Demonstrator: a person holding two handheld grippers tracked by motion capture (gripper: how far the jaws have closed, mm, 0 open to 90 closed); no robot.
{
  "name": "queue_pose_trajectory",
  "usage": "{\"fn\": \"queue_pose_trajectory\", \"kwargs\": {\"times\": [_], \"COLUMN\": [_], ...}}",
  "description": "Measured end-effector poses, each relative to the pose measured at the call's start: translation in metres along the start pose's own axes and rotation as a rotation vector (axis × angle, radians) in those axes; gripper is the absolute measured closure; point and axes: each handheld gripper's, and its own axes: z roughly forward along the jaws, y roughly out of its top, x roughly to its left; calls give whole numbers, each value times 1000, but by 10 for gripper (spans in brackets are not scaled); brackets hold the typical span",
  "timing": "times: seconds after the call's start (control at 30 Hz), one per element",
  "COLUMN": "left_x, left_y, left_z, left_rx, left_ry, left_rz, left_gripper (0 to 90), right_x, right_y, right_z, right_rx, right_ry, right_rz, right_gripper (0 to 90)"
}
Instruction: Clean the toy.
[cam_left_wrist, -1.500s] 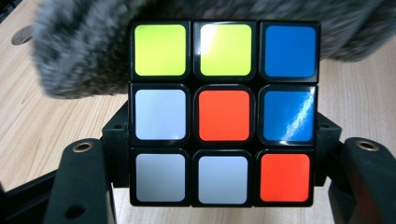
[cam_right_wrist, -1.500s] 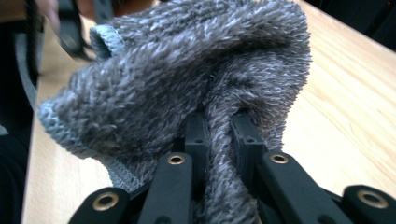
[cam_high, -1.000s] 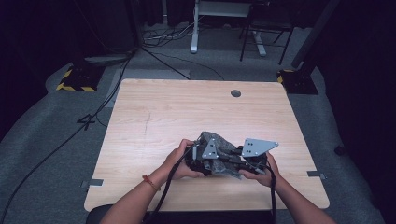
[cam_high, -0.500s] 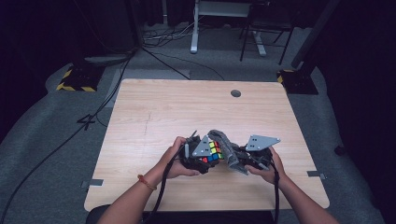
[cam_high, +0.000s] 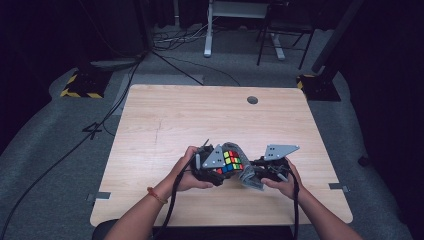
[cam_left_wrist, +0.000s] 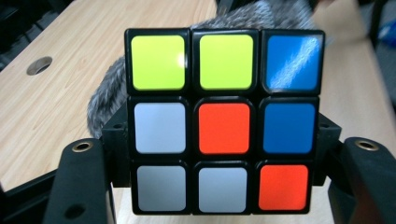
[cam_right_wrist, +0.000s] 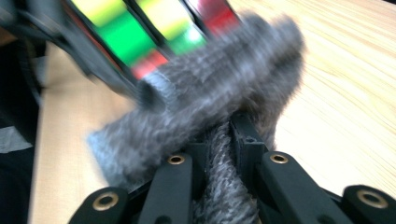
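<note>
From the high view, the light wooden table (cam_high: 165, 125) carries both hands near its front edge, well this side of the round cable hole (cam_high: 252, 100). The left gripper (cam_high: 216, 170) holds a multicoloured puzzle cube with black edges (cam_high: 231, 161), lifted just above the tabletop. Right beside the cube, the right gripper (cam_high: 254, 175) clamps a grey fuzzy knitted cloth (cam_high: 246, 172), which curls up against the cube's right side and touches it.

In the left gripper view, the cube (cam_left_wrist: 223, 122) sits squarely between the two black jaws, which press on its left and right faces at its lower rows. The facing side shows yellow, blue, grey-white and orange-red squares. The grey cloth (cam_left_wrist: 105, 100) peeks out behind the cube, and the cable hole (cam_left_wrist: 39, 65) lies beyond it at the left.

In the right gripper view, the jaws are pinched tight on a fold of the cloth (cam_right_wrist: 210, 112). The cloth rises to meet the blurred cube (cam_right_wrist: 135, 32) at upper left.
</note>
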Motion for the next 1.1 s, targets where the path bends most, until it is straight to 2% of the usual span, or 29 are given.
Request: {"fn": "queue_pose_trajectory", "kwargs": {"times": [0.03,0.1,0.2,0.3,0.43,0.57,0.67,0.77,0.9,1.0,1.03,1.1], "left_x": [0,1,2,2,0,1,1,3,2,-3,-7,-8], "left_y": [-1,-3,-4,-4,-5,-5,-5,-6,-6,-2,1,1], "left_z": [0,1,3,5,10,10,10,13,19,24,27,28], "left_rx": [5,11,29,49,80,73,91,105,125,128,154,156], "left_ry": [-2,2,7,5,20,14,25,25,17,9,22,26], "left_rz": [-4,-11,-6,-8,13,7,13,3,0,10,37,42], "left_gripper": [331,330,328,328,327,326,328,328,329,329,328,328], "right_x": [1,1,1,7,11,16,16,18,22,31,38,40], "right_y": [0,-1,2,6,10,12,13,18,23,29,32,33], "right_z": [1,-1,-7,-10,-11,-12,-15,-24,-28,-22,-14,-11], "right_rx": [10,-9,-34,-33,-48,-39,-40,-97,-122,-95,-65,-52], "right_ry": [-10,1,-3,-27,-25,-50,-60,-46,-36,-17,-9,-10], "right_rz": [-11,-1,-11,-45,-66,-96,-102,-102,-115,-152,-177,-186], "right_gripper": [798,799,798,798,798,798,798,798,797,797,796,796]}}
